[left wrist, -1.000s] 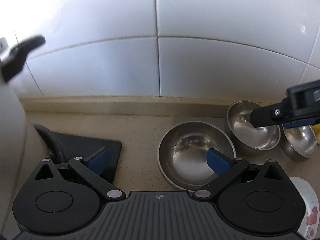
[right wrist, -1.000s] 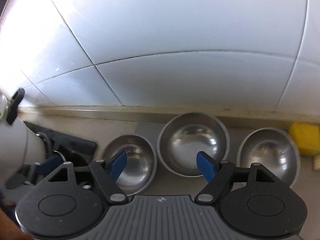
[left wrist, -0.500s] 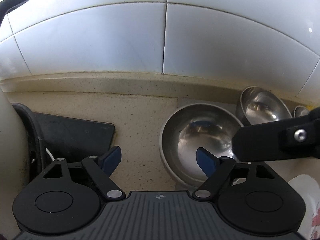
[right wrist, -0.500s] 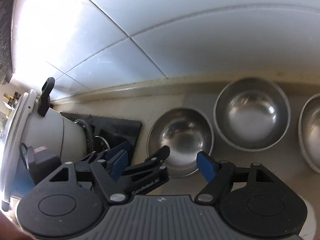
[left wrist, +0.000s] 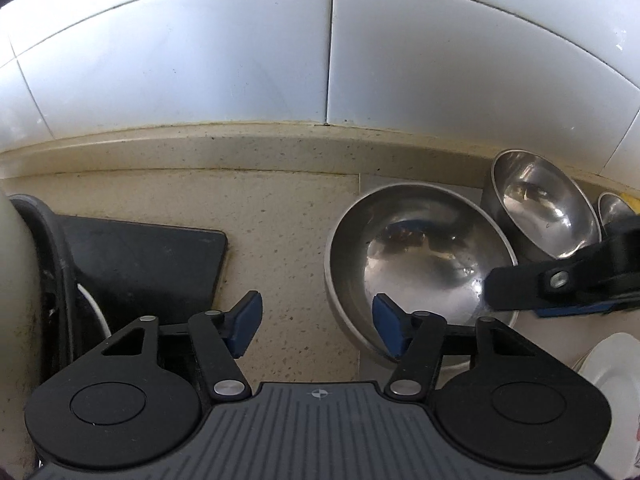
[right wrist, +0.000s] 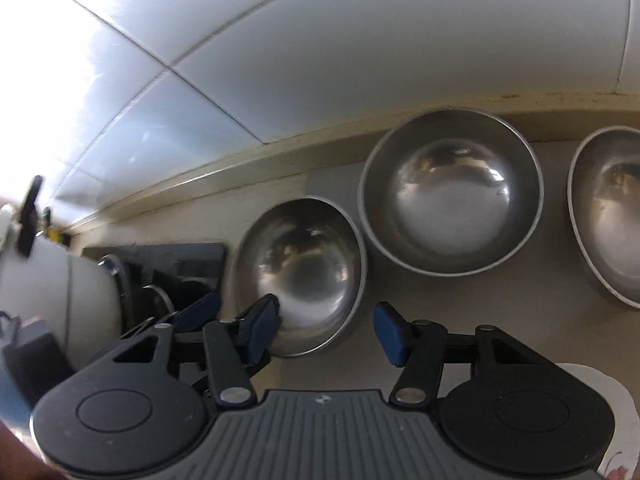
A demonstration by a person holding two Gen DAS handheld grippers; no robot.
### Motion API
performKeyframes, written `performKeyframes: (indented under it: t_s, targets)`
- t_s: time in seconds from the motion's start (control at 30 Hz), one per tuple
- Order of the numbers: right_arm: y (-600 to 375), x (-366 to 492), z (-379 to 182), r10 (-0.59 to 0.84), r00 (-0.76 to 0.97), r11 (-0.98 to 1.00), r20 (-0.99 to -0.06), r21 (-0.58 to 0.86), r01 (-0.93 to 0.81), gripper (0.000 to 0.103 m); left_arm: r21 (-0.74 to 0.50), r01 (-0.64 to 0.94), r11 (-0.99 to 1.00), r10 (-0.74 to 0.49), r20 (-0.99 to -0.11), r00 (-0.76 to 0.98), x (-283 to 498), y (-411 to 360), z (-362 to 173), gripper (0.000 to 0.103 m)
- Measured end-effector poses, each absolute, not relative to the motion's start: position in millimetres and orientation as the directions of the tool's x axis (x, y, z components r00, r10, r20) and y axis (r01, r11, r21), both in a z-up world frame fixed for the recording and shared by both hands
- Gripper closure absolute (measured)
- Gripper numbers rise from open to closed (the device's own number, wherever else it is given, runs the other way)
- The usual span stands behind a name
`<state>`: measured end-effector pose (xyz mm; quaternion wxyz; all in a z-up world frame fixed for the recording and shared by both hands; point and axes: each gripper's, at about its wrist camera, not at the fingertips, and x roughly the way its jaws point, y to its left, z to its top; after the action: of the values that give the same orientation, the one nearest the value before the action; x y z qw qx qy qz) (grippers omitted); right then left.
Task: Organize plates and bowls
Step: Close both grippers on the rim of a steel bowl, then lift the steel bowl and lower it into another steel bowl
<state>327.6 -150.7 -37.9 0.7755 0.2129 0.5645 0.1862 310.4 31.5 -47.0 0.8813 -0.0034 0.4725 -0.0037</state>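
White wall tiles [left wrist: 240, 60] meet a speckled beige countertop [left wrist: 288, 232] at a raised lip running across the left wrist view. There the left gripper [left wrist: 316, 330] straddles the near-left rim of a steel bowl [left wrist: 420, 256] at two o'clock: its right pad sits inside the bowl, its left pad over bare counter, jaws apart after just closing inward, not yet pressing the rim. Open counter lies between the bowl and a black mat [left wrist: 140, 264] at nine o'clock, where a pale rounded appliance [left wrist: 16, 280] crowds the edge. A second steel bowl [left wrist: 544, 208] leans near the wall at three o'clock, the right gripper's finger [left wrist: 560, 280] crosses the first bowl's right rim, and a white plate [left wrist: 612, 364] shows at four o'clock. The right wrist view, slightly blurred, shows the right gripper [right wrist: 326, 330] over the same bowl [right wrist: 300, 272]: its left pad inside, its right pad outside the near-right rim, jaws apart and lately narrowing, no grip visible. This view alone shows the row in full, with a larger bowl [right wrist: 452, 192] at one o'clock and a third bowl [right wrist: 612, 216] cut by the right edge, narrow gaps between them. The left gripper's blue pads [right wrist: 196, 312] lie at nine o'clock beside the mat [right wrist: 160, 256].
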Motion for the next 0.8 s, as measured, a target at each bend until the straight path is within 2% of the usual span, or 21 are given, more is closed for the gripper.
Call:
performKeyframes:
  t_s: [0.1,0.17,0.3,0.4,0.57,0.8]
  targets:
    - [-147,331,-46,0.514,0.298,0.846,-0.804,0.533,-0.024,0.069,-0.006,0.005,1.0,-0.007,-0.834,0.552,312,30,-48,0.046]
    - [-144,334,-53,0.501,0.294,0.855,-0.814,0.519,-0.019,0.075,0.015,0.015,1.0,0.005,-0.836,0.548,312,27,-52,0.054]
    - [-139,338,-67,0.49,0.281,0.862,-0.825,0.507,-0.012,0.1,-0.001,0.023,1.0,-0.014,-0.836,0.548,314,22,-52,0.08]
    - [-137,337,-71,0.495,0.284,0.86,-0.821,0.511,-0.022,0.1,0.024,0.042,0.999,-0.003,-0.837,0.548,314,18,-51,0.081]
    - [-142,331,-65,0.509,0.309,0.85,-0.803,0.525,-0.038,0.1,-0.014,0.033,0.999,-0.03,-0.829,0.558,308,25,-42,0.084]
    - [-148,318,-28,0.546,0.368,0.829,-0.753,0.548,-0.109,0.1,-0.003,0.03,1.0,-0.021,-0.775,0.631,294,26,-2,0.083]
